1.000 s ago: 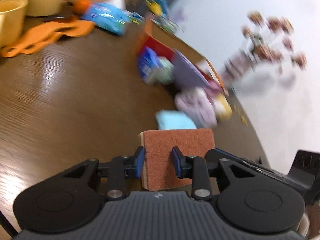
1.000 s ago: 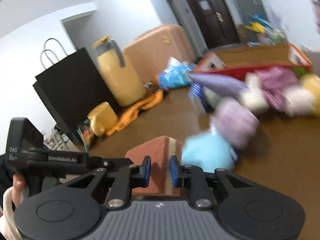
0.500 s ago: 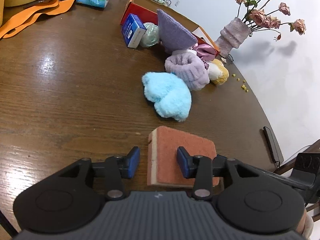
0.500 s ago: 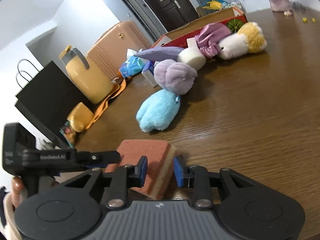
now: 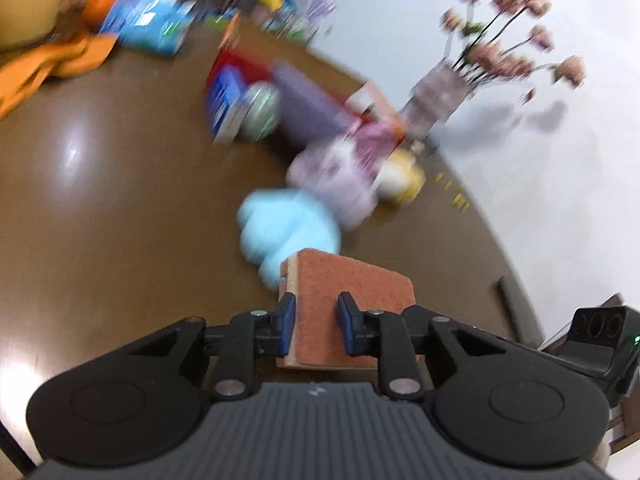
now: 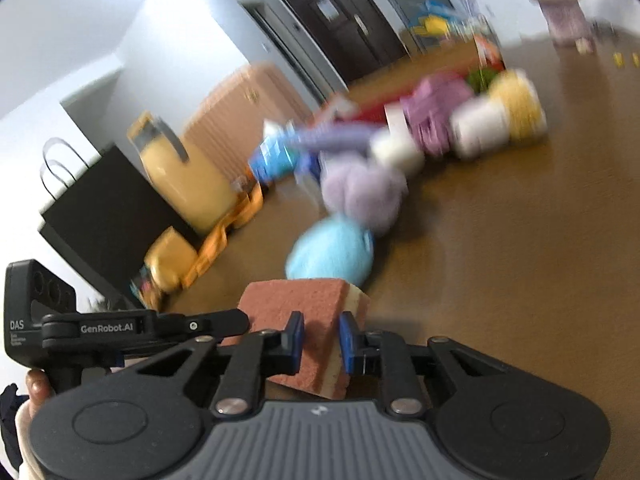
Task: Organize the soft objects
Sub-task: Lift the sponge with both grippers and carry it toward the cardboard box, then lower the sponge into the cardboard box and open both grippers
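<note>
A rust-brown sponge (image 5: 360, 284) with a yellow underside sits between the blue pads of my left gripper (image 5: 316, 324), whose jaws are closing and pinch its near edge. In the right wrist view the same sponge (image 6: 296, 300) is pinched at its yellow-edged corner by my right gripper (image 6: 320, 340), whose jaws are also closing. The sponge looks tilted, just off the brown table (image 5: 120, 200). Right behind it lies a light blue plush (image 5: 288, 228), then a lilac plush (image 5: 332, 180) and a yellow and white plush (image 5: 404, 180). Both views are motion-blurred.
A red cardboard box (image 5: 236, 60) with a purple cloth and a blue packet stands behind the plush toys. A vase of dried roses (image 5: 436, 100) is at the table's far right edge. An orange cloth (image 5: 52, 64), a yellow jug (image 6: 180, 172) and a black bag (image 6: 100, 208) are on the left.
Half a second ago the sponge lay flat with both grippers' jaws wider around it. Both pairs of jaws have since closed on it, and the sponge has tipped up.
</note>
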